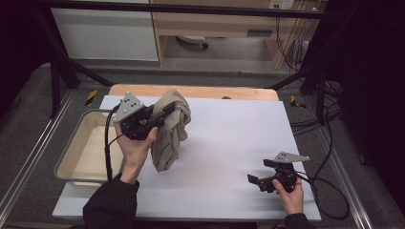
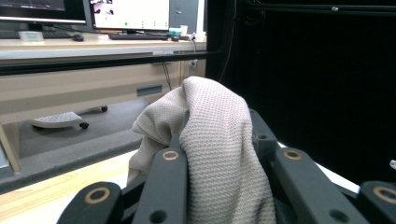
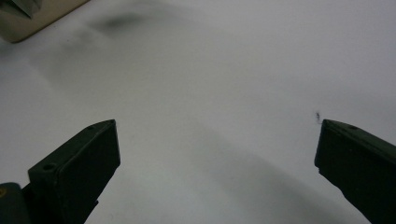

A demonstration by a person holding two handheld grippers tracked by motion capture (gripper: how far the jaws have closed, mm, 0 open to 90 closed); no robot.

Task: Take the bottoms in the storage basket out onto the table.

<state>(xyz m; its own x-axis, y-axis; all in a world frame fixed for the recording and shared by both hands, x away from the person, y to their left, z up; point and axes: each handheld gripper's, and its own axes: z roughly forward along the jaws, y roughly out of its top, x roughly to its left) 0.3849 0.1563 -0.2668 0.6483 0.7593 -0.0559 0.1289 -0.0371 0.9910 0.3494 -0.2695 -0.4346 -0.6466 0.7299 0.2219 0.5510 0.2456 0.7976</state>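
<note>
A beige knitted cloth [image 1: 172, 131] hangs in a bunch above the left part of the white table sheet [image 1: 229, 138], its lower end close to the sheet. My left gripper [image 1: 165, 112], held up in a hand, is shut on the cloth's upper part. In the left gripper view the cloth [image 2: 219, 158] drapes between and over the black jaws of the left gripper [image 2: 217, 140]. My right gripper [image 1: 261, 171] rests low near the table's front right, open with nothing between its jaws. In the right gripper view, the right gripper [image 3: 217, 149] has bare white sheet under it.
A beige tub [image 1: 71, 148] stands off the sheet's left edge, its corner [image 3: 23, 23] seen from the right gripper. A wooden tabletop strip [image 1: 191, 90] runs along the far edge. Black frame bars and cables [image 1: 329, 181] lie around the table.
</note>
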